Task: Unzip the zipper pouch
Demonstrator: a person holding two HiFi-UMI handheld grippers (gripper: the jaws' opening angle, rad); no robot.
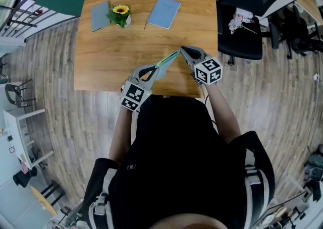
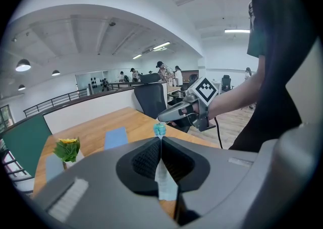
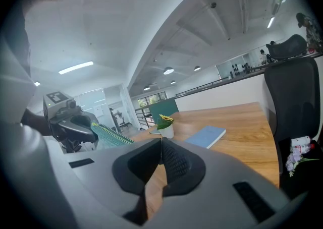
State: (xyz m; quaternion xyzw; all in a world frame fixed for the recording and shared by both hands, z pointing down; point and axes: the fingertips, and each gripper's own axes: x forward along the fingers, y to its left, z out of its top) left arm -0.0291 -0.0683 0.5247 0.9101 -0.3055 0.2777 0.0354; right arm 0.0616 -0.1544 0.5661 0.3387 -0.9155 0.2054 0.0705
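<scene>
The zipper pouch is a slim pale-blue pouch with a green zipper. It hangs stretched between my two grippers above the near edge of the wooden table. My left gripper is shut on the pouch's near end; pale fabric with a teal tip sticks out of its jaws. My right gripper is shut at the pouch's far end, where the zipper line runs into its tips. The pull itself is hidden between the pads. Each gripper view shows the other gripper, the right gripper and the left gripper.
At the table's far side stand a small sunflower pot, a grey notebook to its left and a blue notebook to its right. A black office chair stands at the table's right edge. My body is against the near edge.
</scene>
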